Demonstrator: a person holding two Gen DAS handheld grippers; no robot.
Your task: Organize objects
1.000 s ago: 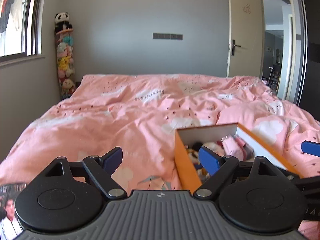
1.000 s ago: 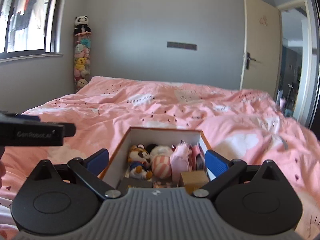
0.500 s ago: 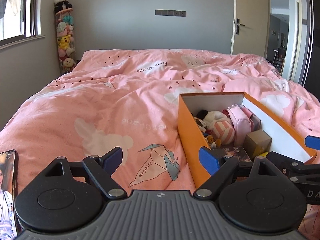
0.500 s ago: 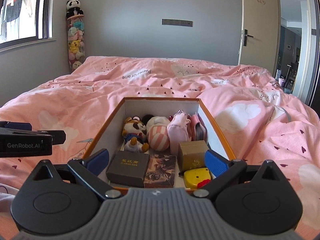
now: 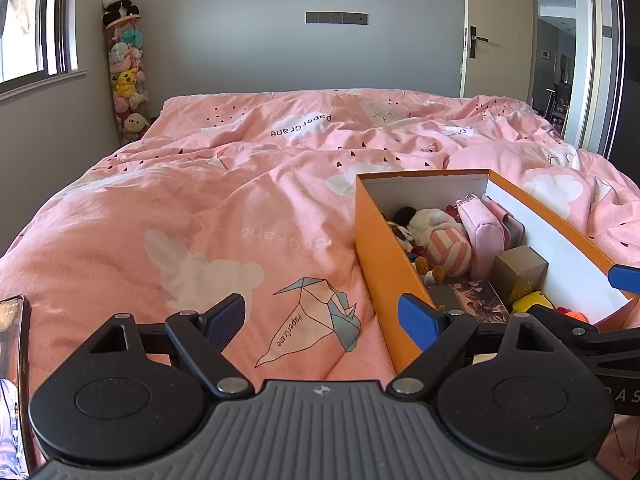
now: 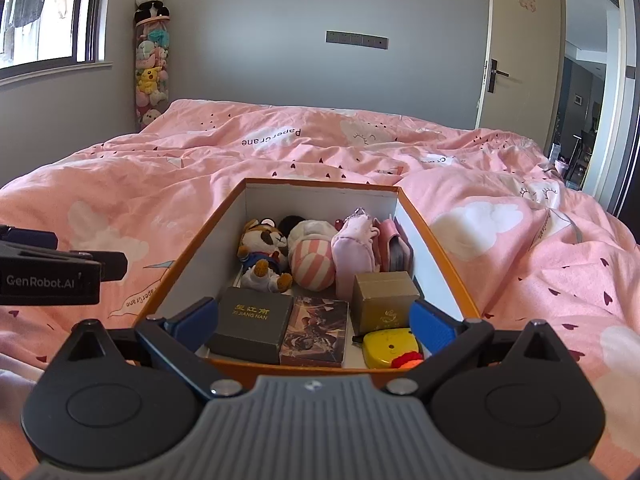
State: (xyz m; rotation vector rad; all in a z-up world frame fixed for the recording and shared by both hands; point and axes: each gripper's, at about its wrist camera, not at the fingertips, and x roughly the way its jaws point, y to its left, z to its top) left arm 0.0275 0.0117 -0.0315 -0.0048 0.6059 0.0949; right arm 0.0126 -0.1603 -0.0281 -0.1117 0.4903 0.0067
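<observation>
You are facing a bed covered by a pink duvet (image 5: 240,208) printed with white clouds, small dark hearts, folded paper cranes and the words "PaperCrane". The cloth lies rumpled in soft folds. Behind it stands a plain grey wall with a dark switch panel (image 5: 337,17). On the left is a window (image 6: 48,12), and in the corner a tall clear tube of plush toys (image 5: 126,80) topped by a panda. On the right a cream door (image 6: 520,60) stands open onto a darker room.

An orange box (image 6: 188,264) with white inner walls sits open on the duvet. Inside, at the far end, lie a tiger plush (image 6: 262,256), a pink striped ball (image 6: 314,268) and a pink pouch (image 6: 356,256). Nearer you are a dark grey case (image 6: 250,324), a picture card pack (image 6: 314,332), a tan box (image 6: 384,300) and a yellow toy (image 6: 390,348).

Your right gripper (image 6: 312,322) hangs over the box's near end, fingers spread wide, holding nothing. Your left gripper (image 5: 324,314) hovers above the duvet just left of the box, fingers also spread and empty. A phone (image 5: 12,380) lies at the far left edge.
</observation>
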